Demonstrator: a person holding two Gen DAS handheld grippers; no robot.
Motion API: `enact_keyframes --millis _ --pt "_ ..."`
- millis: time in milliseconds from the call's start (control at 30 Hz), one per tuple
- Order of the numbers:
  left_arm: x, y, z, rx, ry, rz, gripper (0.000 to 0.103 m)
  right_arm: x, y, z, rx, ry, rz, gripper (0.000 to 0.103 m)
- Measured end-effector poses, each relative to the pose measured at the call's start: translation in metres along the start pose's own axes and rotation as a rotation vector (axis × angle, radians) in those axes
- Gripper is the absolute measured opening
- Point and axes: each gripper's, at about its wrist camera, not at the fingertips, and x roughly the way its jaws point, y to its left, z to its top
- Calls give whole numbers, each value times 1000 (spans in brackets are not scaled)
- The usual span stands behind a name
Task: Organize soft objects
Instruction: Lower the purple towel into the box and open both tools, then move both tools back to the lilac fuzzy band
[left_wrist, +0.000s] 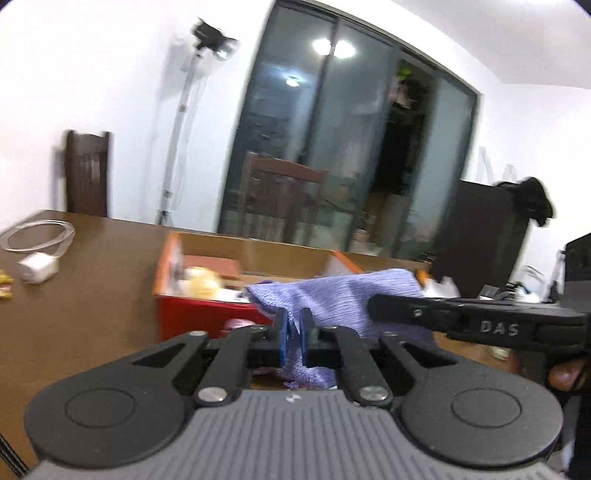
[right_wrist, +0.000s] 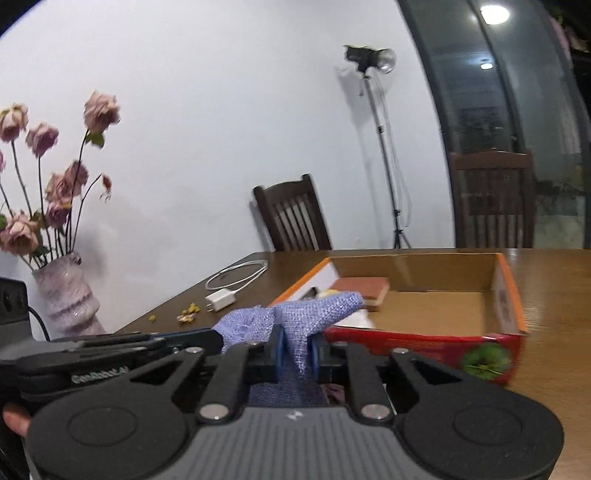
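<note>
We see the left gripper (left_wrist: 294, 334) with its jaws closed on a fold of the purple cloth (left_wrist: 332, 295), which hangs above the brown tabletop (left_wrist: 92, 288). From the right the right gripper (left_wrist: 373, 308) reaches to the same cloth. Behind it stands an open cardboard box (left_wrist: 207, 317) with a red wall and something yellow inside. Far left lie a white charger (left_wrist: 37, 271) and its cable (left_wrist: 37, 236).

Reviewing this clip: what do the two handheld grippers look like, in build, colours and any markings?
Both are alike: a ribbed grey body with a small white logo, two round black discs, and black linkage arms on silver pivots. The left gripper and right gripper carry blue finger pads. Side-on, the right reads "DAS"; the left's lettering is blurred. No sleeves or cables show.
</note>
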Motion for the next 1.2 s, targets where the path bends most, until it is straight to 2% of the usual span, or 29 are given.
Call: enact_keyframes --millis 100,200,333,433,500,533,667,733,800,833,867,933,1000,1200 --pt "27 -10 16 -30 57 -92 6 -8 -23 3 44 -7 -8 13" --pt "69 -14 45 -4 80 -117 5 7 -52 21 57 -17 -14 12" --pt "156 -9 92 14 150 -71 4 59 -105 66 77 21 -30 12" --pt "231 5 117 -36 225 -39 4 119 -156 99 157 114 -48 12" --pt "283 15 123 -75 305 -30 4 156 -180 112 191 186 -49 12" --pt "303 19 122 -83 351 -26 4 176 -191 117 191 209 -90 12" --pt "360 24 110 -49 431 45 5 238 -200 121 57 324 -219 12" --pt "369 29 105 -28 430 87 10 258 -199 115 -24 360 -312 17" --pt "372 36 106 -33 437 82 14 267 -198 112 -69 369 -381 27" --pt "367 39 108 -33 428 81 21 269 -198 112 -76 375 -389 36" --pt "361 40 110 -25 419 83 34 269 -197 111 -90 383 -401 47" --pt "350 42 118 -1 400 104 42 263 -197 112 -125 389 -433 58" --pt "337 39 127 41 384 140 43 252 -194 120 -129 374 -441 58" --pt "267 22 153 112 299 185 58 181 -174 149 -124 268 -436 61"
